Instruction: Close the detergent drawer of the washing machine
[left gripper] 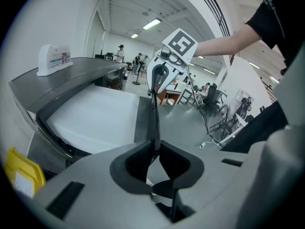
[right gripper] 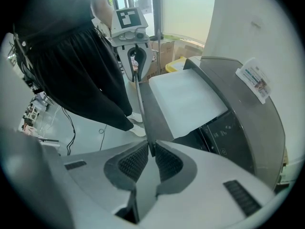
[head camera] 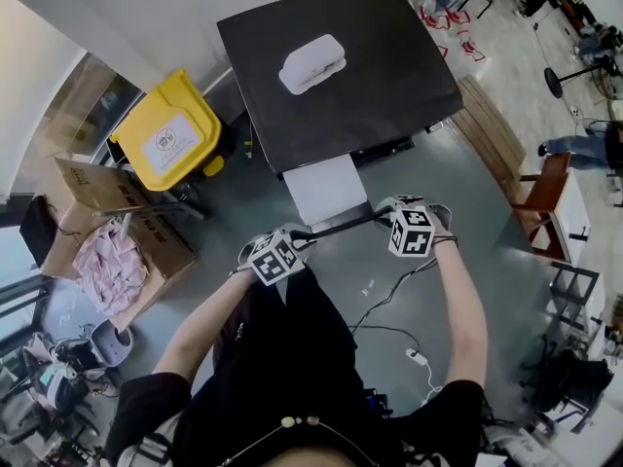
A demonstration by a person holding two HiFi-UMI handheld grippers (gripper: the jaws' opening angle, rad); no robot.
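The washing machine has a dark top, and its white detergent drawer stands pulled out toward me. The drawer's thin dark front panel runs between my two grippers. My left gripper is shut on the panel's left end, and my right gripper is shut on its right end. In the left gripper view the left gripper pinches the panel edge, with the right gripper at the far end. The right gripper view shows the right gripper clamped on the panel.
A white box lies on the machine's top. A yellow bin and an open cardboard box stand to the left. Cables trail on the floor at the right. A wooden bench stands beyond the machine.
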